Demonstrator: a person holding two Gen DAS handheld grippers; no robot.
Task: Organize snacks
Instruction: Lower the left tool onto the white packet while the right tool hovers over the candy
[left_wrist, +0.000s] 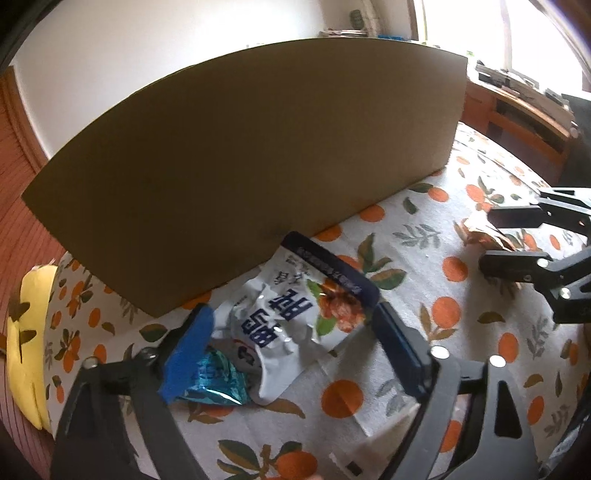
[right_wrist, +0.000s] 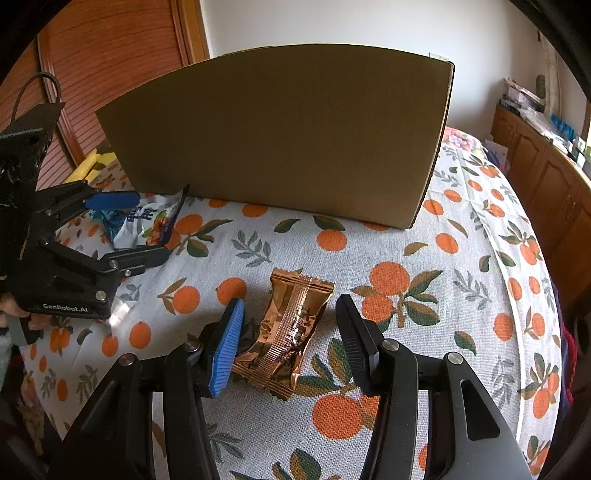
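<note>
A white snack bag (left_wrist: 280, 325) with blue print lies on the orange-patterned cloth against the cardboard box (left_wrist: 240, 147). A crumpled teal foil wrapper (left_wrist: 218, 376) sits beside it, under the blue pad. My left gripper (left_wrist: 291, 314) stands wide open around the bag, its pads not pressing. In the right wrist view the same gripper (right_wrist: 151, 227) straddles the bag (right_wrist: 144, 221). A copper foil snack (right_wrist: 291, 332) lies flat between the fingers of my right gripper (right_wrist: 290, 301). The blue pad is close to its left edge, and the right finger stands apart from it.
The tall cardboard box (right_wrist: 288, 136) stands at the back, its near wall hiding the inside. The orange-print cloth (right_wrist: 406, 258) covers the surface and drops away at right. A yellow cushion (left_wrist: 29, 332) lies at far left. Wooden cabinets (right_wrist: 535, 166) stand behind.
</note>
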